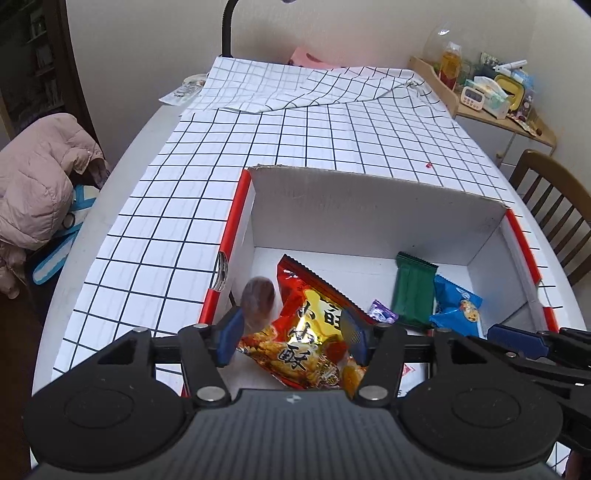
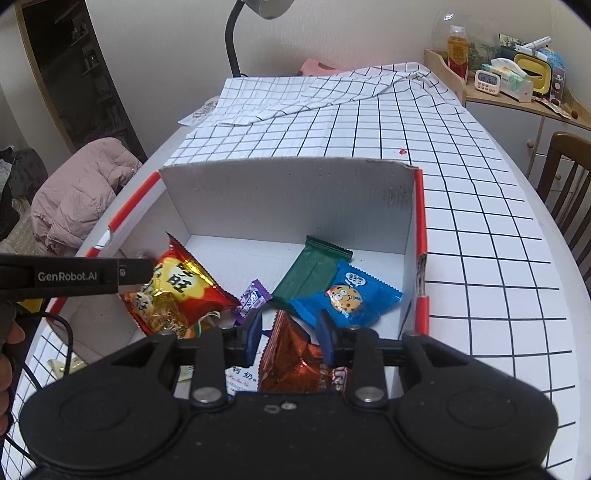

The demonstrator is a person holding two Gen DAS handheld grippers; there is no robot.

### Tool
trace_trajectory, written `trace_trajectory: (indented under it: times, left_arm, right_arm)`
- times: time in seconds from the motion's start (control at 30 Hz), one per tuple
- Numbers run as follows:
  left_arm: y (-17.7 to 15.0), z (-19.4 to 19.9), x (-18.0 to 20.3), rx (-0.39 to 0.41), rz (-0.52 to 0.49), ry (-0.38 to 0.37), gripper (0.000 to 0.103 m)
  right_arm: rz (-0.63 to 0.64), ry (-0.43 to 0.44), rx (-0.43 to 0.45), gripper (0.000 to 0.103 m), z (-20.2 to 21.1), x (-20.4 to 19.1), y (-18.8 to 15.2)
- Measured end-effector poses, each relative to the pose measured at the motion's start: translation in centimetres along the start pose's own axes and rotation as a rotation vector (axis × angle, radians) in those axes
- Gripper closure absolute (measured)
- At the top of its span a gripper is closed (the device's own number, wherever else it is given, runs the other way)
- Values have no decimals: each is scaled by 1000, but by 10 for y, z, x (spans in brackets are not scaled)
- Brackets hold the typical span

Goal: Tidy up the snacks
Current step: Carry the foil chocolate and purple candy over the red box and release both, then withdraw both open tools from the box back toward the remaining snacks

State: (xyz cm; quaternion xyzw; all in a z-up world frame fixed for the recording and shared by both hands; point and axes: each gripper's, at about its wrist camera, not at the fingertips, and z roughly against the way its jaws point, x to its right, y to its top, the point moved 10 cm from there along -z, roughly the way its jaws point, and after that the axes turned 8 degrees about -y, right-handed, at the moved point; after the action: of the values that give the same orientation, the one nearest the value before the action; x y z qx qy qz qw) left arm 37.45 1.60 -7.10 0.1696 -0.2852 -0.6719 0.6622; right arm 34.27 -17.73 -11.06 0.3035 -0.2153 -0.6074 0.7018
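Observation:
A white cardboard box (image 1: 369, 206) with red edges stands on the checked tablecloth. Inside lie a red and yellow snack bag (image 1: 306, 332), a green bar (image 1: 412, 291), a blue cookie packet (image 1: 456, 306) and a small purple candy (image 1: 382, 312). My left gripper (image 1: 293, 332) is open over the red bag. A blurred brownish round piece (image 1: 258, 301) shows beside its left fingertip; I cannot tell whether they touch. My right gripper (image 2: 290, 334) is open over the box (image 2: 288, 199), with a brown-orange packet (image 2: 291, 358) between its pads, which do not press on it.
A folded checked cloth (image 1: 314, 88) and a lamp stand (image 1: 227, 33) are at the table's far end. A wooden shelf (image 1: 498, 110) with a bottle, timer and tissues stands far right, near a chair (image 1: 554, 206). A pink jacket (image 1: 37, 177) lies left.

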Motion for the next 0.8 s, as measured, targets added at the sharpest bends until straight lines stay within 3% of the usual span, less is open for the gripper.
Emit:
trace_trajectory:
  times: [0.33, 0.8]
  left_arm:
    - [-8, 29, 14, 28, -17, -23, 45]
    - [-24, 87, 36, 108, -71, -55, 34]
  right_arm:
    - [-7, 11, 53, 51, 36, -1, -1]
    - [4, 34, 137, 24, 98, -6, -13]
